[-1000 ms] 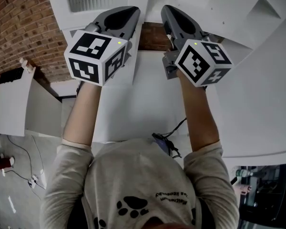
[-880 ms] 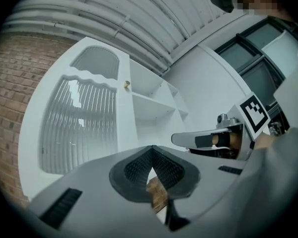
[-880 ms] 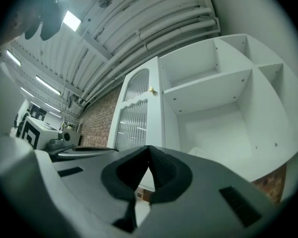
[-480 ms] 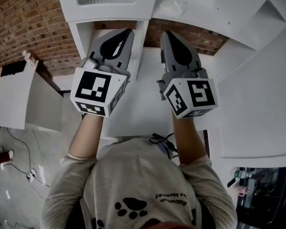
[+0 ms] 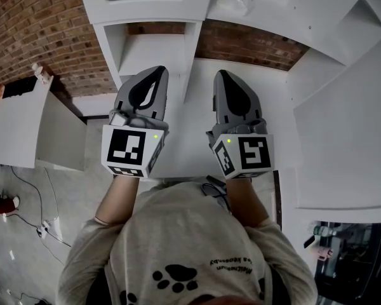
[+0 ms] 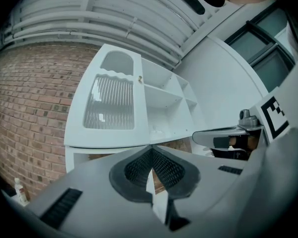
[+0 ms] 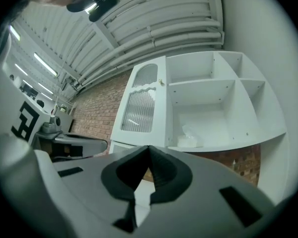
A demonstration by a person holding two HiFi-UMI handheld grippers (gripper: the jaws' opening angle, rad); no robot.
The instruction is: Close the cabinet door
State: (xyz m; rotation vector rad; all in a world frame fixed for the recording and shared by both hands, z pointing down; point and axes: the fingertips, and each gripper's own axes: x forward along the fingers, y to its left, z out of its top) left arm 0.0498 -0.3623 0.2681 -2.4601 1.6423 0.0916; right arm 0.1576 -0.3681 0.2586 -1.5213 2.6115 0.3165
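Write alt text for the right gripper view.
The right gripper, shut and empty, faces a white cabinet whose ribbed-glass door stands open at its left. A crumpled white item lies on its bottom shelf; brick wall behind.

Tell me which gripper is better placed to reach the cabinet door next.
Probably left: the left gripper lines up under the door, while the right gripper sits under the open shelves. Both are shut and empty.

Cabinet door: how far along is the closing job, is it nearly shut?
Nothing looks done yet: the cabinet door, with its ribbed glass pane, stands swung open, leaving the shelves exposed. Nothing is in hand either: the left gripper and right gripper are both shut, empty and clear of the door. The whole job is left: reach the door and swing it closed.
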